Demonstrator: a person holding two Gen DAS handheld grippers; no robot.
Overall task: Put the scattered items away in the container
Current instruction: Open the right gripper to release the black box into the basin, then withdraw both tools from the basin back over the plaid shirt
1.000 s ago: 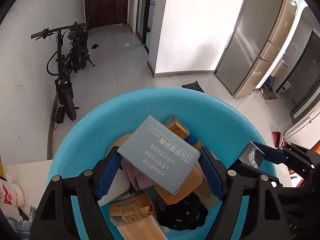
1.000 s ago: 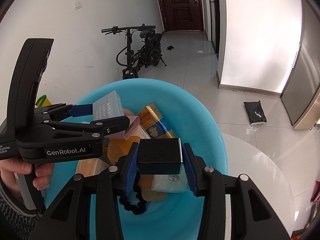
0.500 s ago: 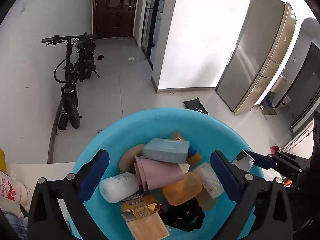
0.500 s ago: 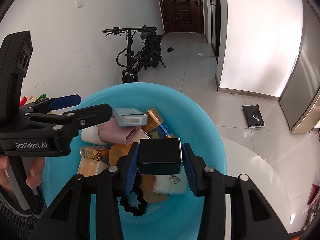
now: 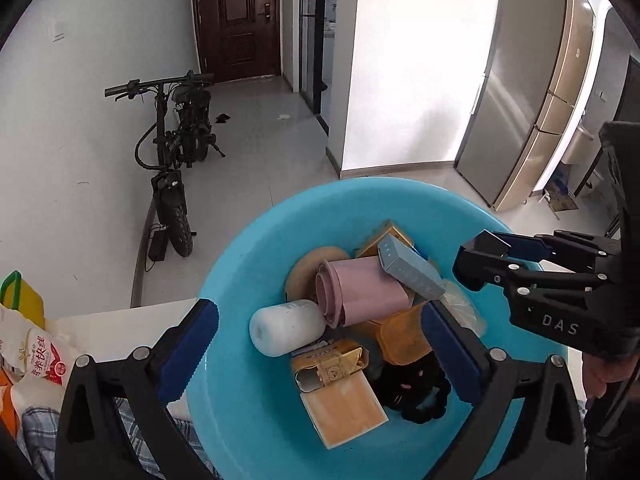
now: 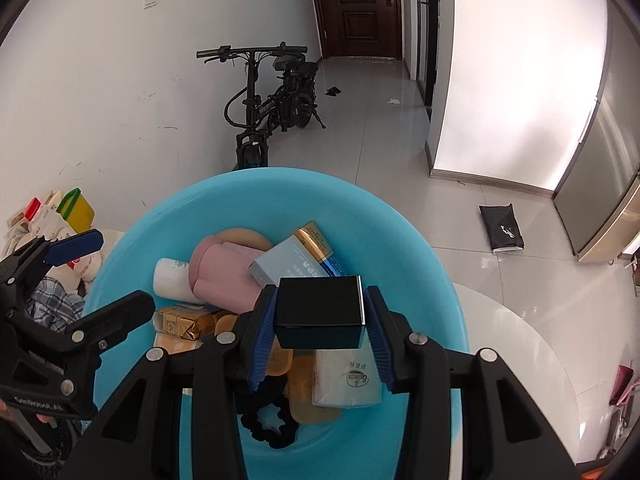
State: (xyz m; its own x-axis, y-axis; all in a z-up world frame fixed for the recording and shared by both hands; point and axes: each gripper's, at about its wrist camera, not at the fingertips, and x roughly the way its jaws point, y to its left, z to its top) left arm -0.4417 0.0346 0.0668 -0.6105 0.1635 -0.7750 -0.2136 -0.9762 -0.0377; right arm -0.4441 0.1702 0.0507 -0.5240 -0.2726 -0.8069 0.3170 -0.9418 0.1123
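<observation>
A light blue basin [image 5: 360, 192] [image 6: 280, 180] holds several items: a white bottle [image 5: 284, 326], a pink cup [image 5: 360, 288], gold packets, an orange tub and a black scrunchie [image 6: 270, 424]. A grey-blue box [image 5: 412, 270] [image 6: 288, 264] lies tilted on top of the pink cup. My left gripper [image 5: 320, 354] [image 6: 104, 276] hangs open over the basin's near side with nothing between its fingers. My right gripper [image 6: 320, 320] is shut on a small black box [image 6: 320, 312] [image 5: 486, 242] and holds it above the basin's contents.
The basin stands on a white round table [image 6: 500, 340]. Food bags [image 5: 36, 352] and a checked cloth lie to its left. A black bicycle [image 5: 172, 176] leans on the wall beyond, a fridge [image 5: 532, 92] stands at the right, and a black bag [image 6: 502, 232] lies on the floor.
My left gripper opened and let go of the grey-blue box, which dropped onto the pink cup. The left gripper then drew back and up. The right gripper kept hold of the black box.
</observation>
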